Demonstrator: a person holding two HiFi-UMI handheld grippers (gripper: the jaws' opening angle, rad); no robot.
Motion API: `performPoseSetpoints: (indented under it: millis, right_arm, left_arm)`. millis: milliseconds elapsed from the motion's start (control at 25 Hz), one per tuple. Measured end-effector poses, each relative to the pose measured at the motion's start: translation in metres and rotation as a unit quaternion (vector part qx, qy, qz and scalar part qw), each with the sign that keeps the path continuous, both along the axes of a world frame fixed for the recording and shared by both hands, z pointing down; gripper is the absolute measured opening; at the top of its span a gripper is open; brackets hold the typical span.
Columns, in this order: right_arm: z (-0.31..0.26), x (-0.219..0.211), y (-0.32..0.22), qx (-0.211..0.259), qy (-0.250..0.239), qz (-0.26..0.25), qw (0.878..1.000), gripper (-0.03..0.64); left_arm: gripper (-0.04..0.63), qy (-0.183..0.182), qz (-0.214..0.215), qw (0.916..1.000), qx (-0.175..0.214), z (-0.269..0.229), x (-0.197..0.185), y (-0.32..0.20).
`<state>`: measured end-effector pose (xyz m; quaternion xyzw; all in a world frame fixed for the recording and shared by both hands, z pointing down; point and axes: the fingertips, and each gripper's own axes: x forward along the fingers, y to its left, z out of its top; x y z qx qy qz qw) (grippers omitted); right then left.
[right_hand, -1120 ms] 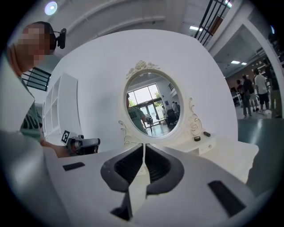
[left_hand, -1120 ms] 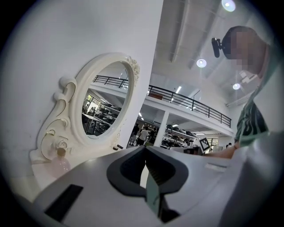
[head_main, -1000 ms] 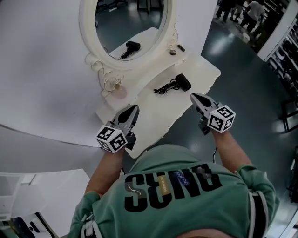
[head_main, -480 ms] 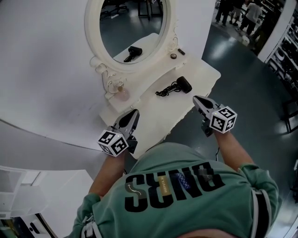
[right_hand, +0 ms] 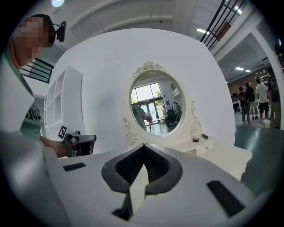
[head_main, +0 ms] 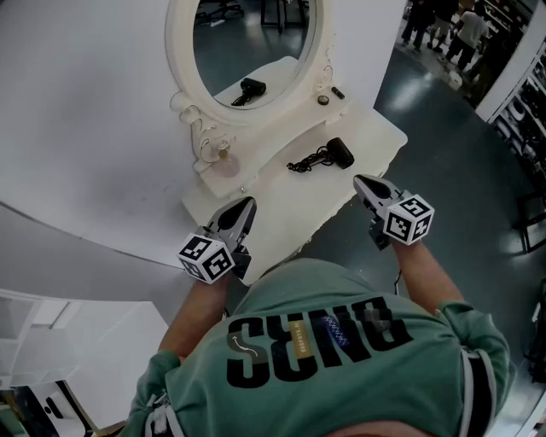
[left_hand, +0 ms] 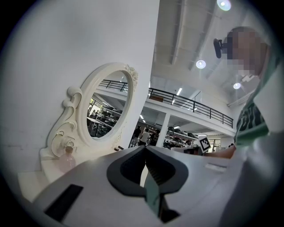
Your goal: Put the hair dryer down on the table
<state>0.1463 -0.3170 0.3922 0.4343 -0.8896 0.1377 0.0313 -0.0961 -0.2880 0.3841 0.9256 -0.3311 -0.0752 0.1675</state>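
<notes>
The black hair dryer (head_main: 339, 152) lies on the white dressing table (head_main: 281, 218), its coiled cord (head_main: 305, 162) trailing to the left. Nothing holds it. My left gripper (head_main: 249, 201) hovers over the table's near left part, jaws shut and empty; in the left gripper view (left_hand: 145, 149) its dark pads meet. My right gripper (head_main: 358, 179) hangs just off the table's near right edge, a short way in front of the dryer, also shut with nothing in it (right_hand: 144, 146). The dryer is hidden behind the gripper body in both gripper views.
An oval white-framed mirror (head_main: 256, 43) stands on a raised shelf (head_main: 299, 115) at the table's back, reflecting the dryer. A small pink bottle (head_main: 225, 160) and two small dark items (head_main: 324, 99) sit on that shelf. Dark floor lies to the right; people stand far back (head_main: 444, 21).
The head view has drifted, so table and mirror sit slightly further right and up. Both grippers have stayed shut and empty, almost in place.
</notes>
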Motion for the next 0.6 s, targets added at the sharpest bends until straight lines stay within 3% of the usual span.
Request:
performPoseSetpoints:
  millis: [600]
  right_arm:
    - [0.0042, -0.0052, -0.0004, 0.0, 0.013, -0.013, 1.0, -0.006]
  left_arm:
    - [0.009, 0.001, -0.007, 1.0, -0.003, 0.0021, -0.0034, 0.0032]
